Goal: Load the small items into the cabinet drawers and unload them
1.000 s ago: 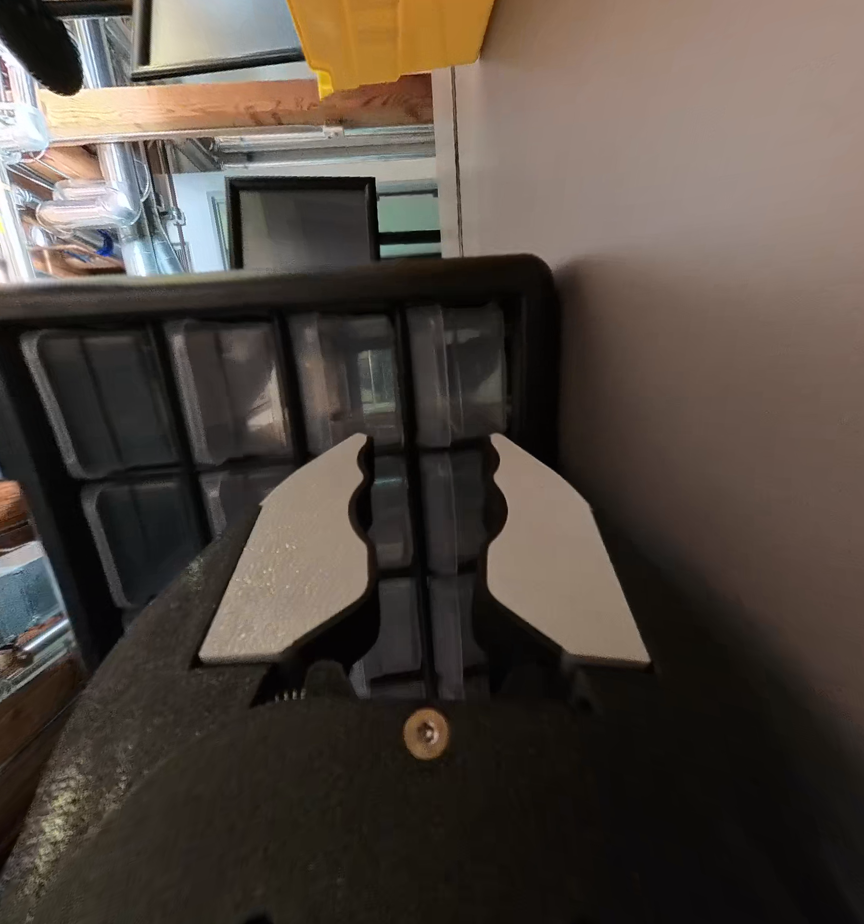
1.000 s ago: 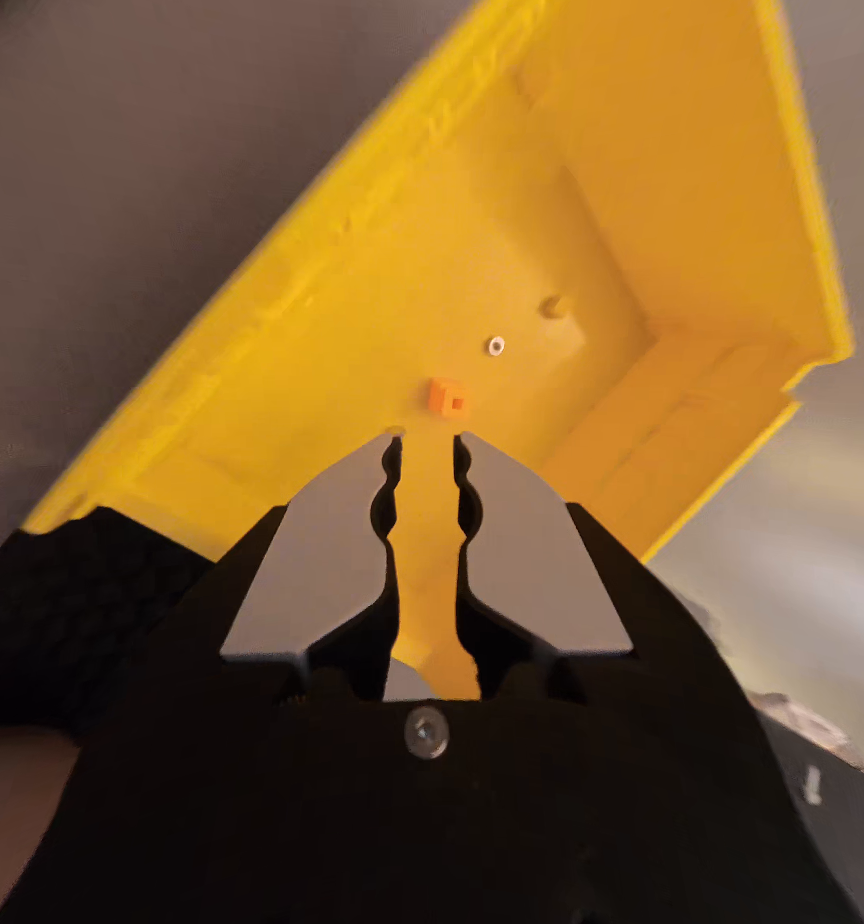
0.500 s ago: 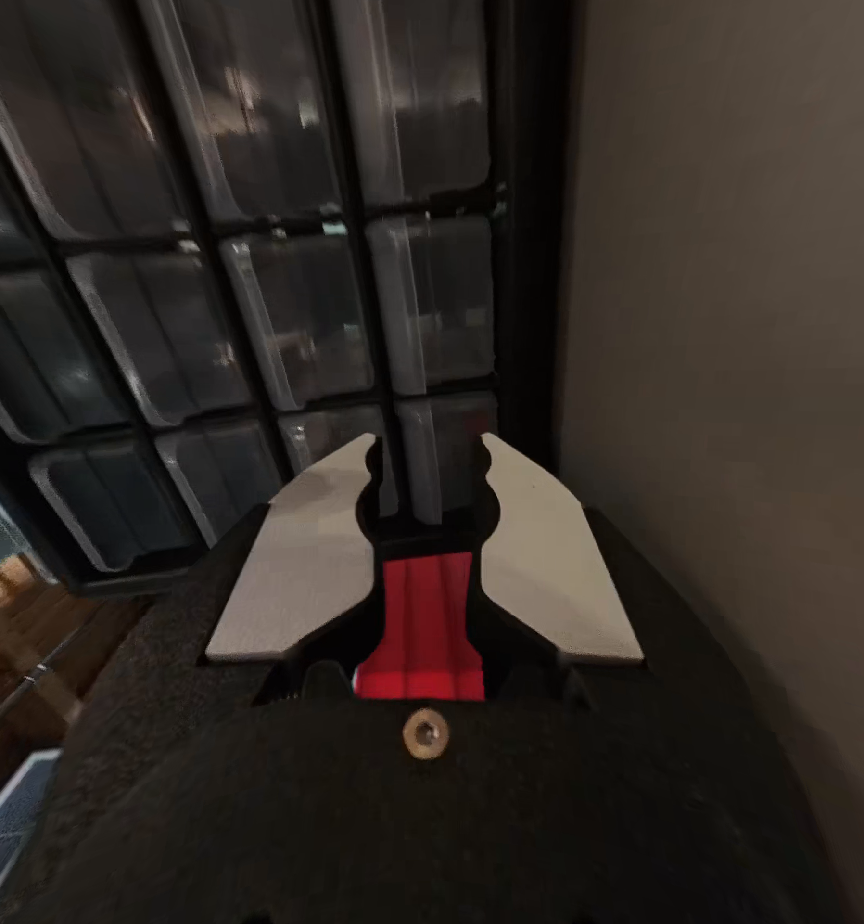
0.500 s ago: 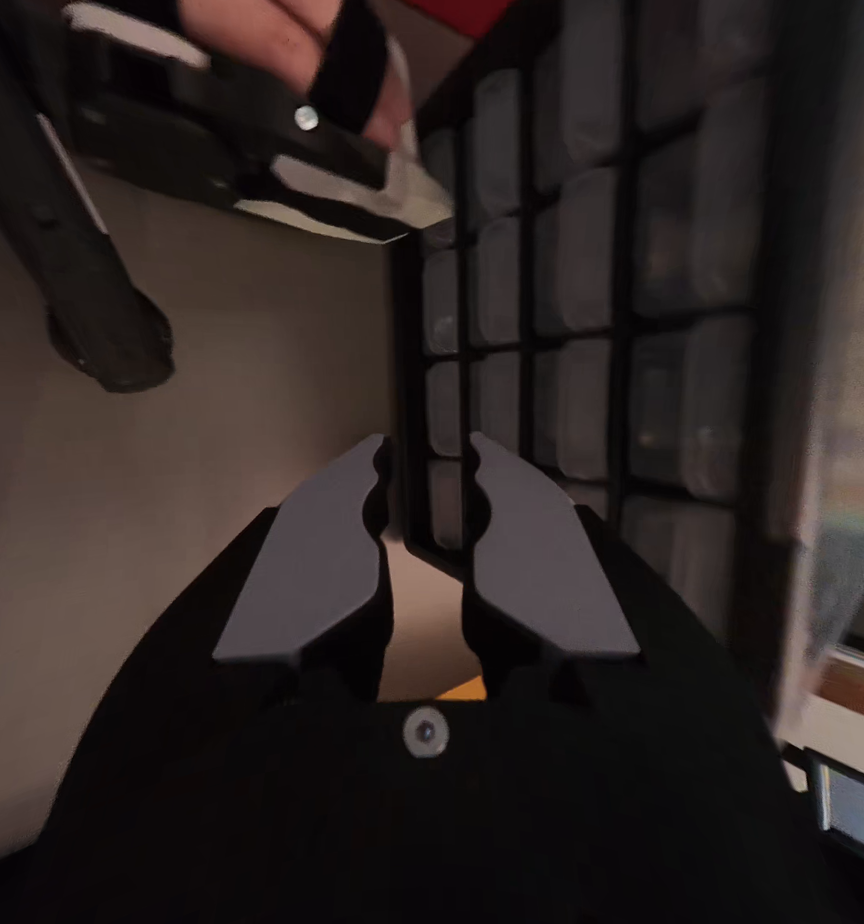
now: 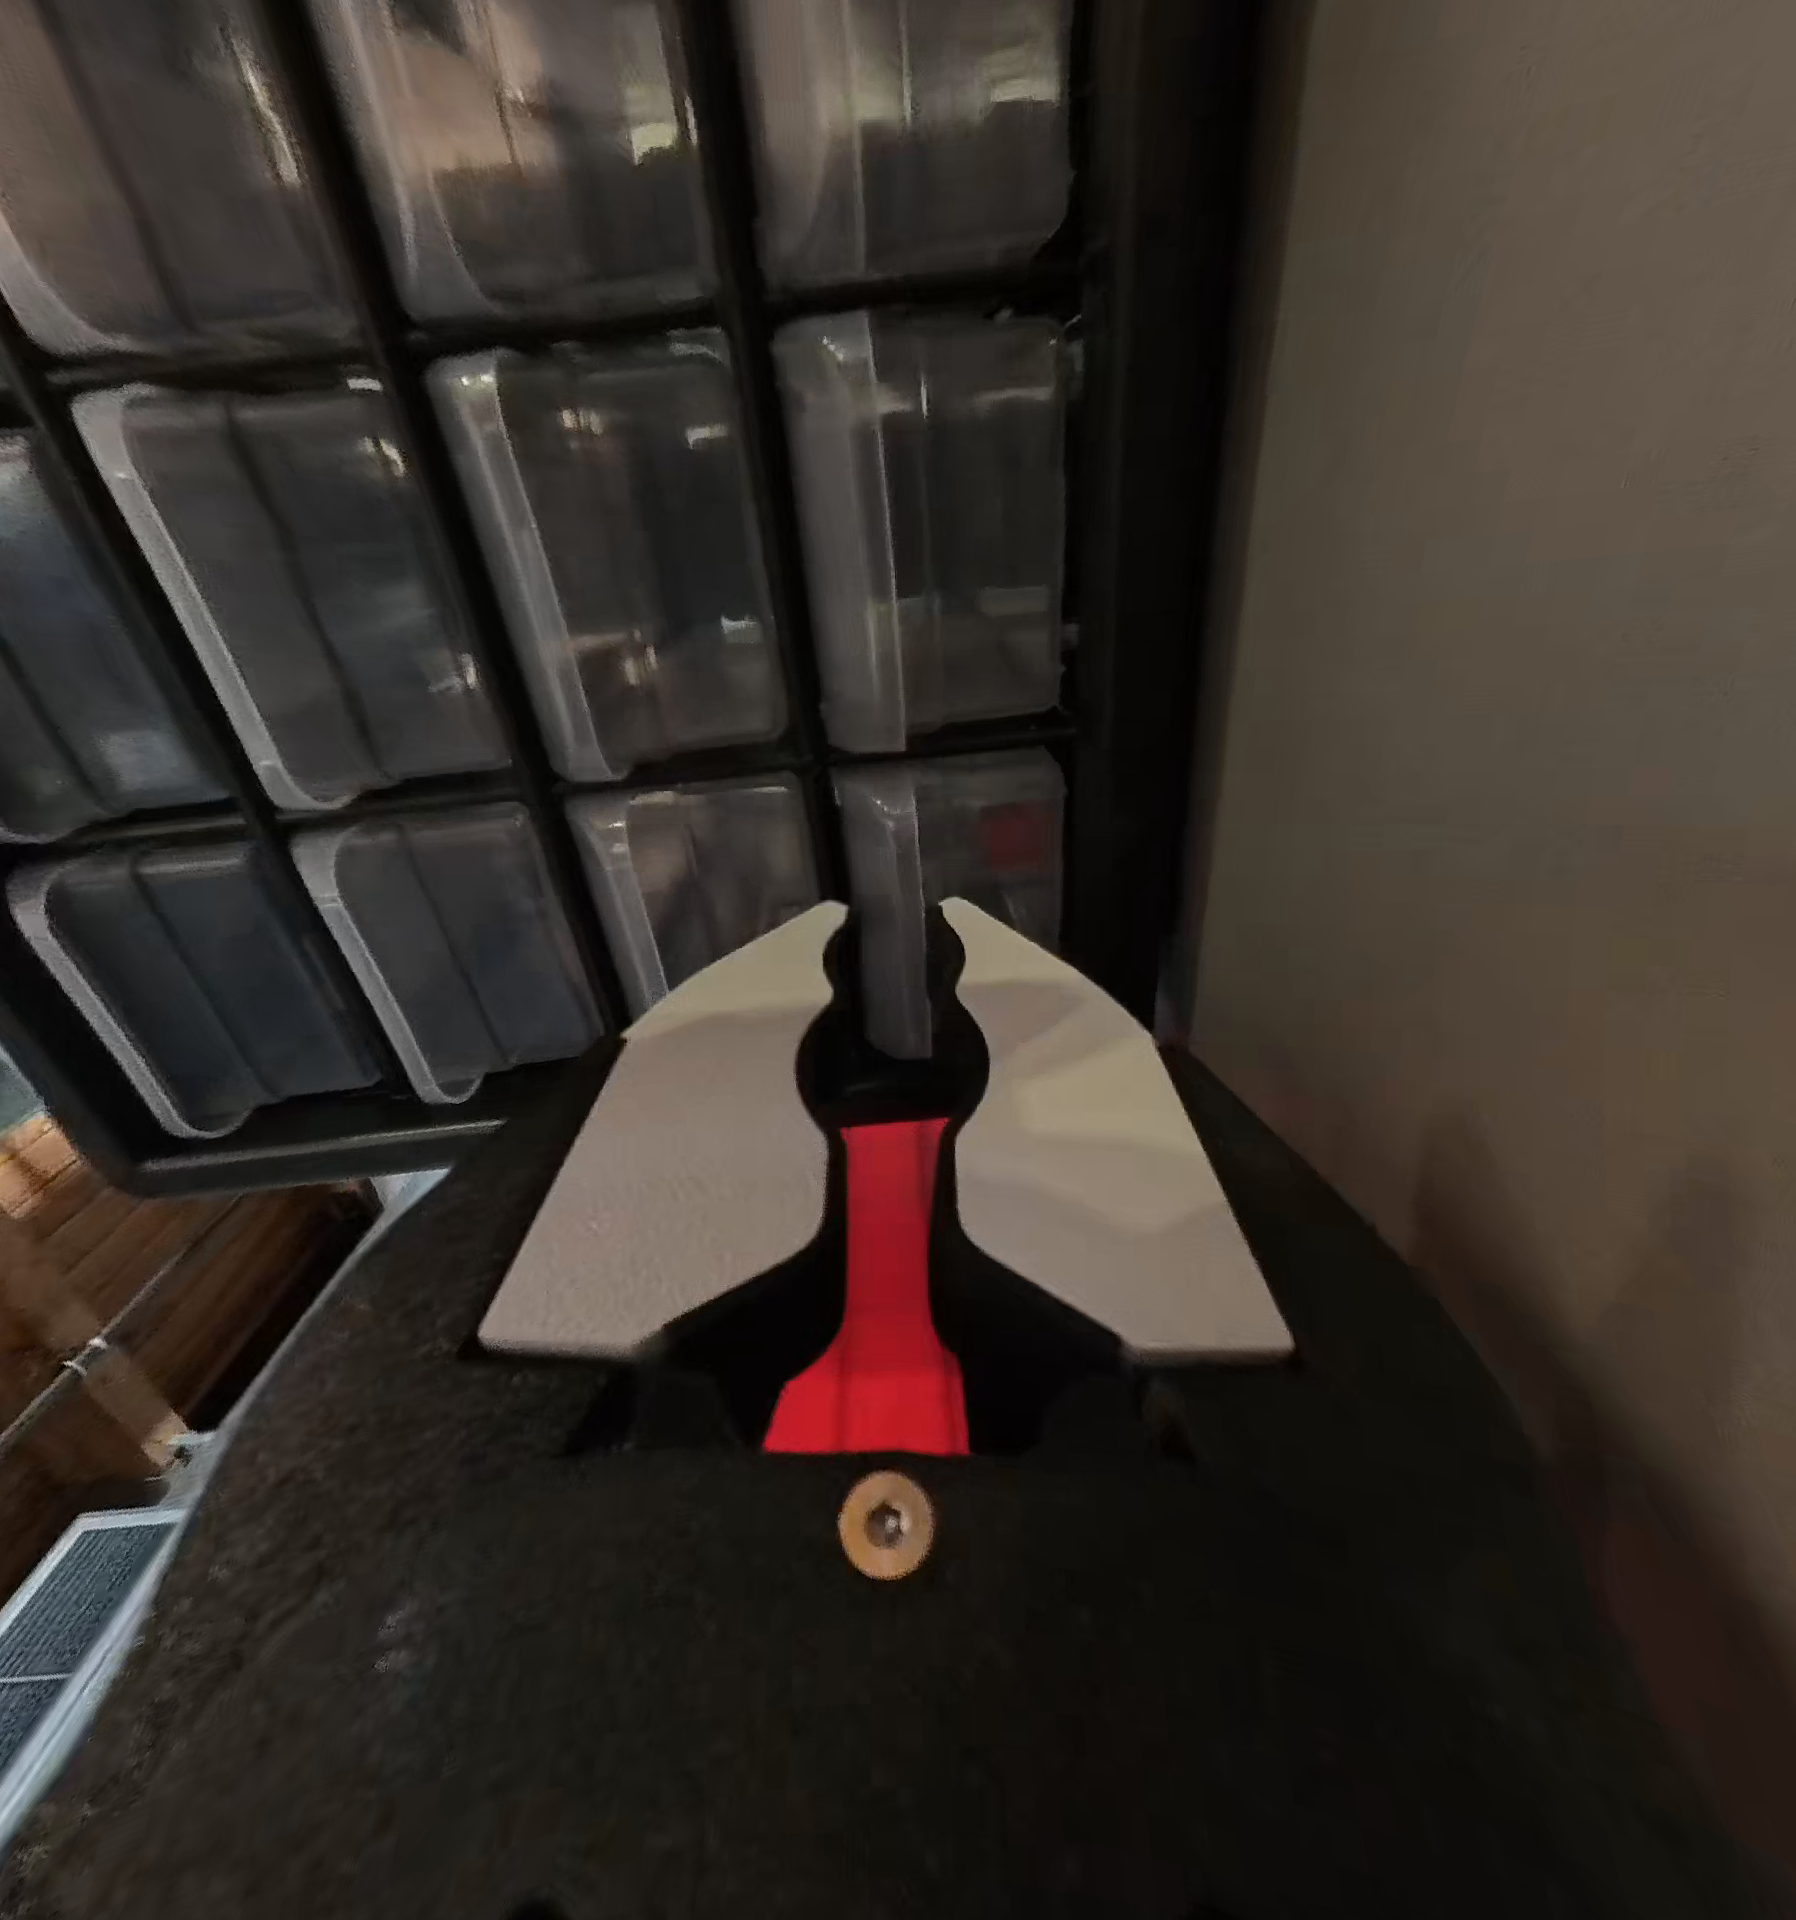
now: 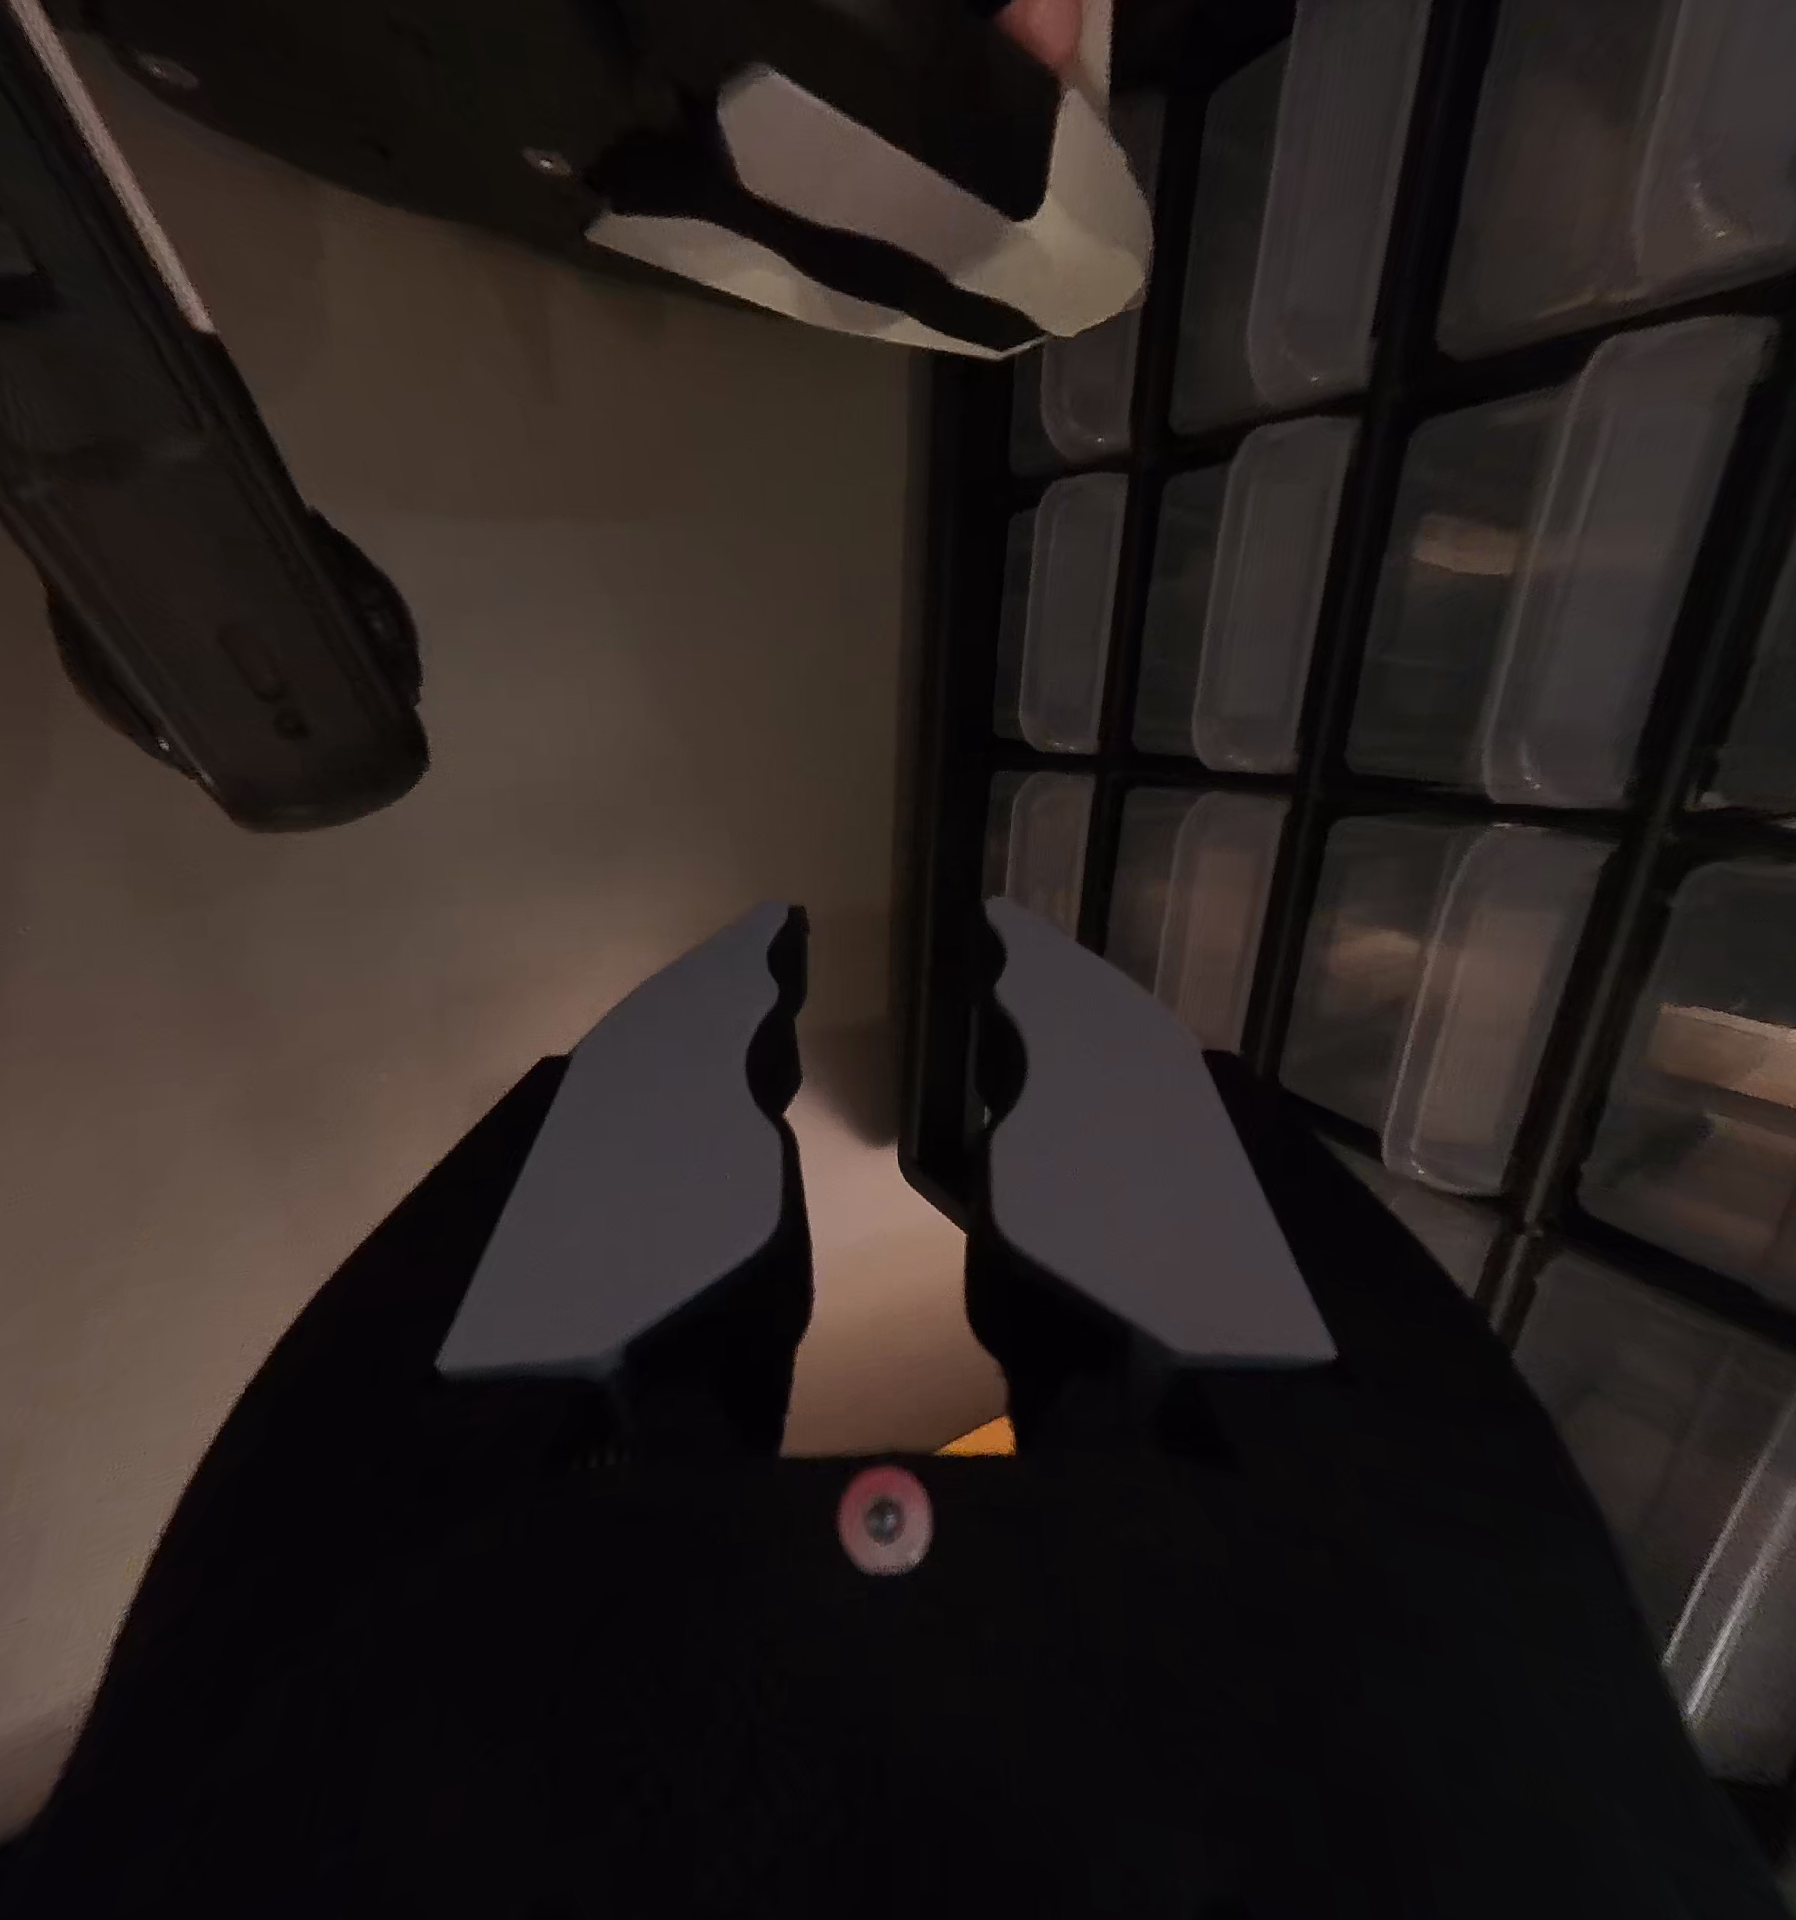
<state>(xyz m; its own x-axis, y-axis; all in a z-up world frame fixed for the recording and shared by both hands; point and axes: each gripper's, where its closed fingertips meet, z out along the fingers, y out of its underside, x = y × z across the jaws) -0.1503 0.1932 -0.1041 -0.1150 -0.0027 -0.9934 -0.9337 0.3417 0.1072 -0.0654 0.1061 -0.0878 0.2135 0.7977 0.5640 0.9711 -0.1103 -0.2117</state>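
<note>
Left wrist view: your left gripper [image 5: 892, 925] is clamped on the handle of a clear drawer [image 5: 961, 831] at the right edge of the black cabinet [image 5: 1122, 520]. Your right gripper [image 6: 894, 935] is parted and empty, near the cabinet's left edge.

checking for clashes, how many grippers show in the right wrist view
2: the right gripper at bottom centre, jaws apart; the left gripper at the top, jaws on a drawer handle.
</note>
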